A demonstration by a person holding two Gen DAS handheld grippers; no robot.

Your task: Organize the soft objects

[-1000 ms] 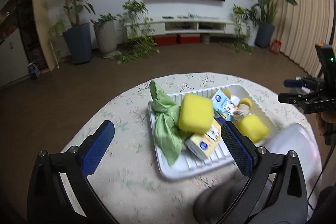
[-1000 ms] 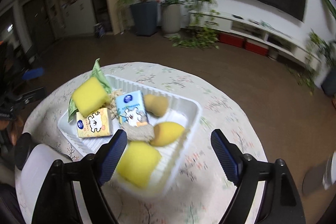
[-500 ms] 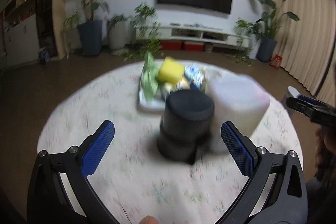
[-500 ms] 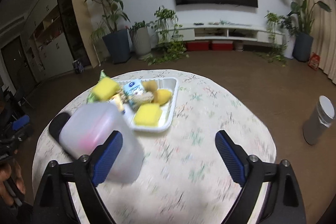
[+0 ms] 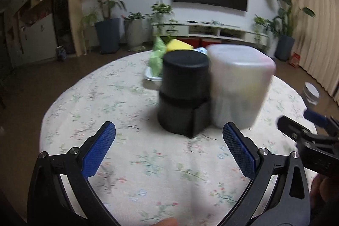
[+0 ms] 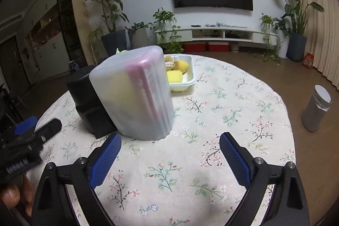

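A white tray (image 6: 191, 69) at the table's far side holds yellow sponges (image 6: 174, 77), a green cloth (image 5: 156, 56) and other soft items, mostly hidden behind two containers. My left gripper (image 5: 168, 146) is open and empty, low over the near table. My right gripper (image 6: 169, 154) is open and empty, also near the front edge. The right gripper shows at the right of the left wrist view (image 5: 307, 130); the left one shows at the left of the right wrist view (image 6: 31, 135).
A black cylindrical holder (image 5: 183, 90) and a translucent plastic bin (image 5: 239, 86), seen also in the right wrist view (image 6: 137, 94), stand mid-table between me and the tray. A round floral tablecloth (image 6: 211, 120) covers the table. A grey trash can (image 6: 316, 107) stands on the floor to the right.
Both grippers have pulled back from above the tray to the near side of the table. The black holder and plastic bin now stand between them and the tray. Both stay open.
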